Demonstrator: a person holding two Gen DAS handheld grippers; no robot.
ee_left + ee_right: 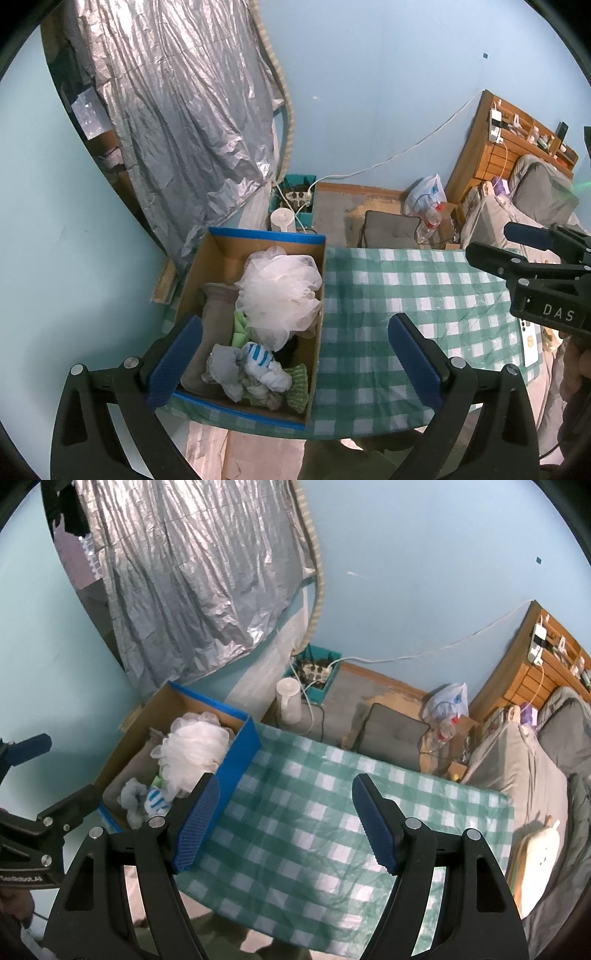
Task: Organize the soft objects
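1. A cardboard box [225, 266] with blue-taped edges is being kept at the left end of the desk [399, 295], which is being covered by a green-and-white checked cloth.
2. A white mesh bath sponge [280, 295] is being held in the box, piled on top of the other soft things toward the far half.
3. A grey rag [225, 369] and a blue-and-white striped sock [258, 360] are being kept in the near part of the box, touching each other, just in front of the sponge.
4. A green cloth [239, 326] is being partly hidden beneath the sponge, and a beige cloth [214, 317] is being pressed against the left wall of the box.
5. The left gripper [295, 360] is being held above the near right corner of the box, its fingers [175, 360] spread wide apart with nothing being gripped.
6. The right gripper [286, 823] is being held over the bare checked cloth to the right of the box, its fingers [375, 830] also spread wide and gripping nothing.
7. In the right wrist view, the left finger pad is being seen in front of the blue side wall of the box [238, 764]; contact cannot be told.
8. A white phone [532, 341] is being left near the right edge of the desk, well apart from the box.
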